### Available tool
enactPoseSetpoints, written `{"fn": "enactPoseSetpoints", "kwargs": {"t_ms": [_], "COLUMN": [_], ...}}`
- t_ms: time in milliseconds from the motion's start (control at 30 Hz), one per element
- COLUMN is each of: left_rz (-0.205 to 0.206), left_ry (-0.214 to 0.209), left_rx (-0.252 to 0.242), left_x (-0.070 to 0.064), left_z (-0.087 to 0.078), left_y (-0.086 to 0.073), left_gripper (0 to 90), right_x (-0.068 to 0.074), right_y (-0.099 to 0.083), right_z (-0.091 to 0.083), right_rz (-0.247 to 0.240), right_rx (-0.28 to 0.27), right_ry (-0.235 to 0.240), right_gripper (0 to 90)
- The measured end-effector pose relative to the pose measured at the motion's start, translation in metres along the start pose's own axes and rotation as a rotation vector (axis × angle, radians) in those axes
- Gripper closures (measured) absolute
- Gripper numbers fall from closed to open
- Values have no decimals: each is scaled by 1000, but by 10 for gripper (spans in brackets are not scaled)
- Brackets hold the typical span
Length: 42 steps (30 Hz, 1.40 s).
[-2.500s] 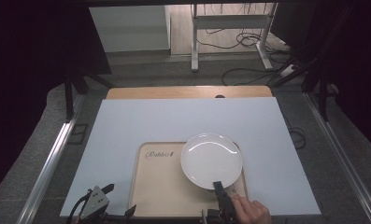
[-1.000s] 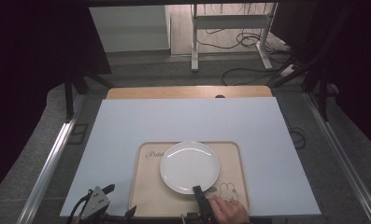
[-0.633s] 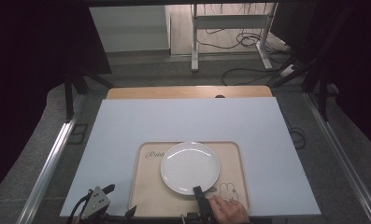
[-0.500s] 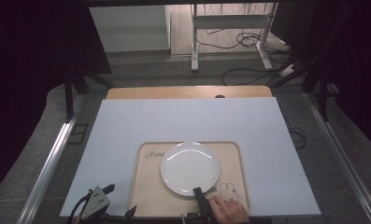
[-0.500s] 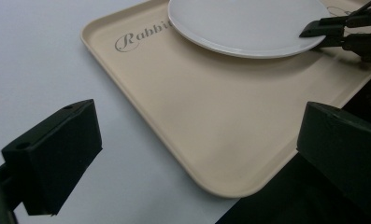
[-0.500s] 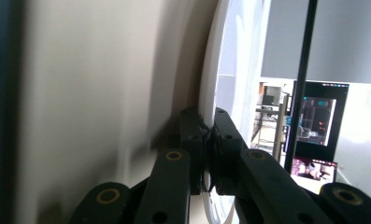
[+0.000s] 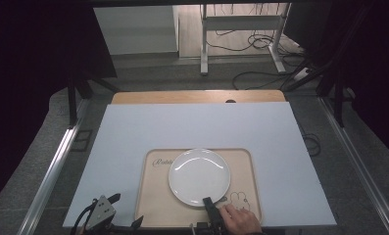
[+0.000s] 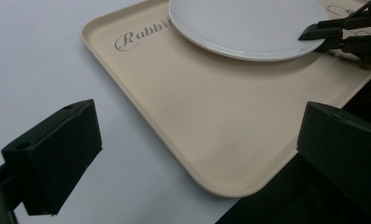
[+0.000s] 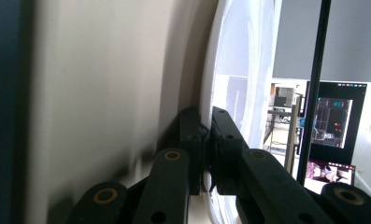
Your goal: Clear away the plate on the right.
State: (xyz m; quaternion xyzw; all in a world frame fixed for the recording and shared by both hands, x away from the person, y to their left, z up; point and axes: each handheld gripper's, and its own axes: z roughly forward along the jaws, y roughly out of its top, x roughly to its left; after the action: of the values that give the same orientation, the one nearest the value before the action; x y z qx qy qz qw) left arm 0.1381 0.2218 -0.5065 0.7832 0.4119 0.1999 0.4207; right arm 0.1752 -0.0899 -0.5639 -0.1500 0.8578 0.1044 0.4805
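White plate (image 7: 199, 176) — beige tray (image 7: 155, 205), grey rabbit print.

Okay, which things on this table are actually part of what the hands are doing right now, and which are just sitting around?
In use:
- white plate, rim pinched by the right tongs
- beige tray, under the plate
- right hand

Just there:
- left tongs, open, holding nothing, at the tray's near corner
- white table
- cables on the floor beyond

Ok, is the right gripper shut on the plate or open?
Shut on it. The right gripper has its jaws pinched on the plate rim, one above and one below, over the tray.
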Motion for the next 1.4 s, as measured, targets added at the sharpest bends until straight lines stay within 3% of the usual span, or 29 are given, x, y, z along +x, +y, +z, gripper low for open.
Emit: {"fn": "enactPoseSetpoints", "kwargs": {"t_ms": [367, 433, 533, 833, 900, 1400], "left_rz": [1, 0, -1, -3, -2, -3], "left_ry": [1, 1, 1, 6, 7, 6], "left_rx": [3, 3, 3, 2, 1, 0], "left_x": [0, 0, 0, 0, 0, 1], "left_z": [0, 0, 0, 0, -1, -1], "left_y": [0, 0, 0, 0, 0, 0], "left_gripper": [0, 0, 0, 0, 0, 0], "right_x": [-5, -6, -9, -11, -12, -14], "right_y": [-1, -1, -1, -2, -2, -2], "right_z": [-3, -7, -8, -15, -16, -30], "right_rz": [28, 15, 17, 42, 27, 41], "right_rx": [0, 42, 44, 38, 36, 20], "right_ry": [-17, -53, -40, -45, -37, -35], "right_gripper": [700, 670, 642, 596, 589, 559]}}
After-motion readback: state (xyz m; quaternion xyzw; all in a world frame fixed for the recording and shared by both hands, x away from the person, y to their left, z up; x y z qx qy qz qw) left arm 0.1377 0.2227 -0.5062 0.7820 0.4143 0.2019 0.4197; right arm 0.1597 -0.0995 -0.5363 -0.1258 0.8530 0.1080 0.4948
